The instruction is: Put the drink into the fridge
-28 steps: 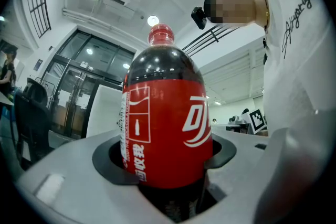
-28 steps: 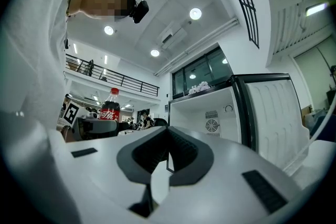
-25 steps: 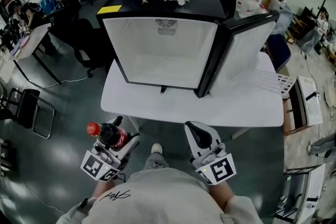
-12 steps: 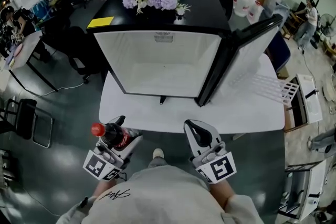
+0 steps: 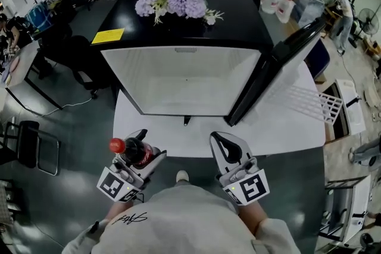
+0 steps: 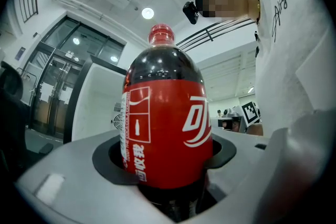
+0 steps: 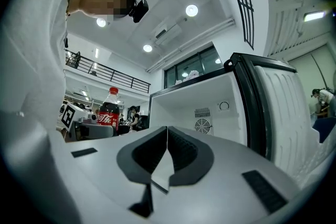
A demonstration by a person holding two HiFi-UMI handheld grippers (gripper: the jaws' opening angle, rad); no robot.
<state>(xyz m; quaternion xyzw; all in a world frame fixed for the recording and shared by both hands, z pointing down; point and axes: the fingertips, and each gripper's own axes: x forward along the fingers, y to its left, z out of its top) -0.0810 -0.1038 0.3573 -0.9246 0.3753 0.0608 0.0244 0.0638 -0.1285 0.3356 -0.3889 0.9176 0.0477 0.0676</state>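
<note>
In front of the fridge [image 5: 178,77] and to its left, short of the white table [image 5: 286,128] it stands on, the left gripper [image 5: 141,157] has its jaws clamped round the lower body of the cola bottle [image 6: 165,134], which stands upright with its red cap on top. The grip sits low on a tall, smooth bottle, so a quick swing toward the fridge could tip it in the jaws or let it slip. The fridge cavity is open and looks bare; the cap could catch its upper rim if the bottle goes in too high. In front of the fridge's right half, the right gripper [image 5: 225,149] has its jaws pressed together on nothing. The door [image 5: 280,68] stands open on the fridge's right; a knock from that gripper could swing it into the way.
</note>
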